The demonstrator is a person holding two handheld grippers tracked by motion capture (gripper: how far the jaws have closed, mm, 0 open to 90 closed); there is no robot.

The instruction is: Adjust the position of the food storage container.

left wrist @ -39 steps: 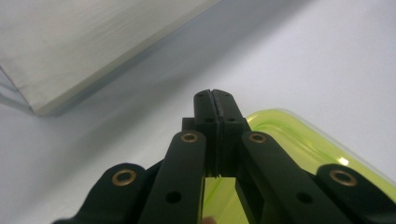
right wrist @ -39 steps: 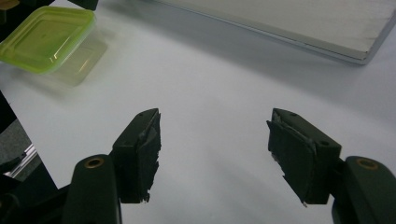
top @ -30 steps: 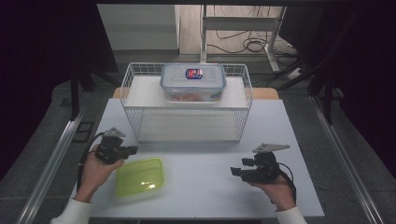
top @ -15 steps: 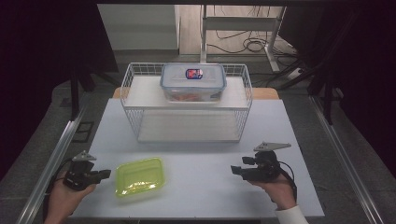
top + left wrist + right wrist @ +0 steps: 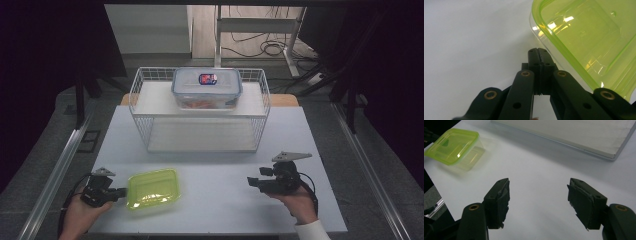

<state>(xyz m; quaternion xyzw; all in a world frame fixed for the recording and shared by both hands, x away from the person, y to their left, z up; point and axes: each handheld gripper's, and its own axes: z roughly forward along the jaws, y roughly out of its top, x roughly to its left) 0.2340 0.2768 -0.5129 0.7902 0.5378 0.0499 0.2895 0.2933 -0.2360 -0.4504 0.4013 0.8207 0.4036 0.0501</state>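
High view, left gripper (image 5: 121,191) shut beside green container (image 5: 152,188), right gripper (image 5: 250,182) wide, wire basket (image 5: 140,107) behind.

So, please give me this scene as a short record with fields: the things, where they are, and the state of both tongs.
green box: near left part of the table, lid on
left tongs: shut, empty, tips beside the green box's edge; contact cannot be told
right tongs: open, empty, above bare table at the right
wire rack: far middle of the table
clear box: on the rack's upper shelf, lid with a red and blue label
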